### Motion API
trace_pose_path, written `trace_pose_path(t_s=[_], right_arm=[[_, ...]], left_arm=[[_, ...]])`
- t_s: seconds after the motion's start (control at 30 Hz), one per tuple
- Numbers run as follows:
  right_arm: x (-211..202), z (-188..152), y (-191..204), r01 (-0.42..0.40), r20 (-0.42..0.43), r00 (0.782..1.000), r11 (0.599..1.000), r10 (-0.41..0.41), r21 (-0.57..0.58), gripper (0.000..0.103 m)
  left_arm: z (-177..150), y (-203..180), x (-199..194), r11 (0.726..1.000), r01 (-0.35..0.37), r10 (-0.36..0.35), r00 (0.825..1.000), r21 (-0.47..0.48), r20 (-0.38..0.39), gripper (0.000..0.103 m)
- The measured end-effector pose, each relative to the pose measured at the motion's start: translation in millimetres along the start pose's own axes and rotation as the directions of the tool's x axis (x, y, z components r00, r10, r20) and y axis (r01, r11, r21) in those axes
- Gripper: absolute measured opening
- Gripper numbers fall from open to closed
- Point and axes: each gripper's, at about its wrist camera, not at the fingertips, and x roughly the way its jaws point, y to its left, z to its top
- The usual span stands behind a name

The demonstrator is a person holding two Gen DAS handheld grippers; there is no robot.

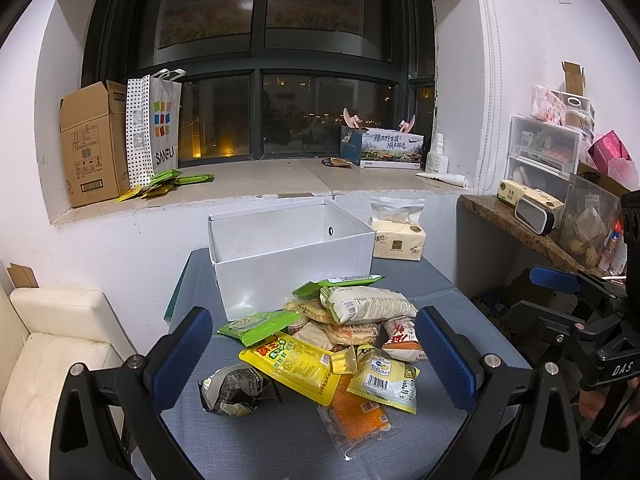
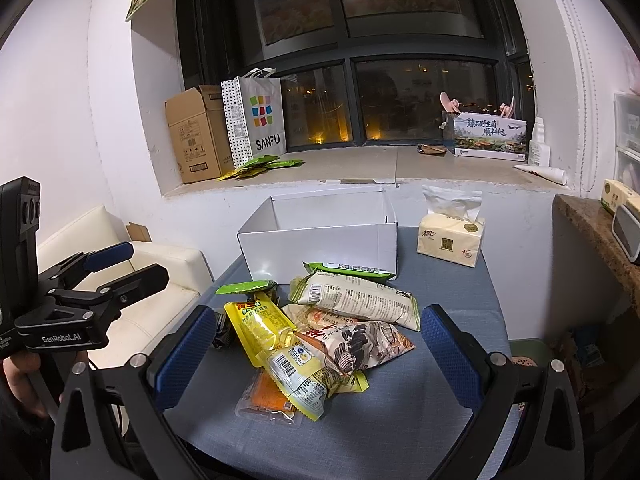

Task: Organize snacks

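Right, both grippers hover with nothing held: the left gripper [image 1: 312, 354] spread wide around the snack pile [image 1: 320, 344], the right gripper [image 2: 318, 354] just as wide over it. Best, I'd say, to take one loose packet at the edge, like the yellow pouch [image 2: 256, 326] lying between the right fingers, and pinch its flat seam rather than the crinkly middle. Beyond the fingertips stands the white box [image 1: 288, 248], open-topped, nothing visible inside it.
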Motion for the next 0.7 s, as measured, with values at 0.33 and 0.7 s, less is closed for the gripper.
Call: trace_pose_path(t_s=[0.33,0.7], right_arm=[[0.9,0.1,0.2,-0.002,-0.007,1.000,1.000,0.002,0.000,0.103],[21.8,1.2,5.7,-0.064,-0.026,0.998,0.975,0.060,-0.213,0.103]], left_arm=[[-0.2,0.0,-0.1,1.000,0.000,0.000,1.000,0.001,0.002,0.103],[-5.4,19.1,1.6,0.998,0.053,-0.051,0.998,-0.042,0.036,0.103]])
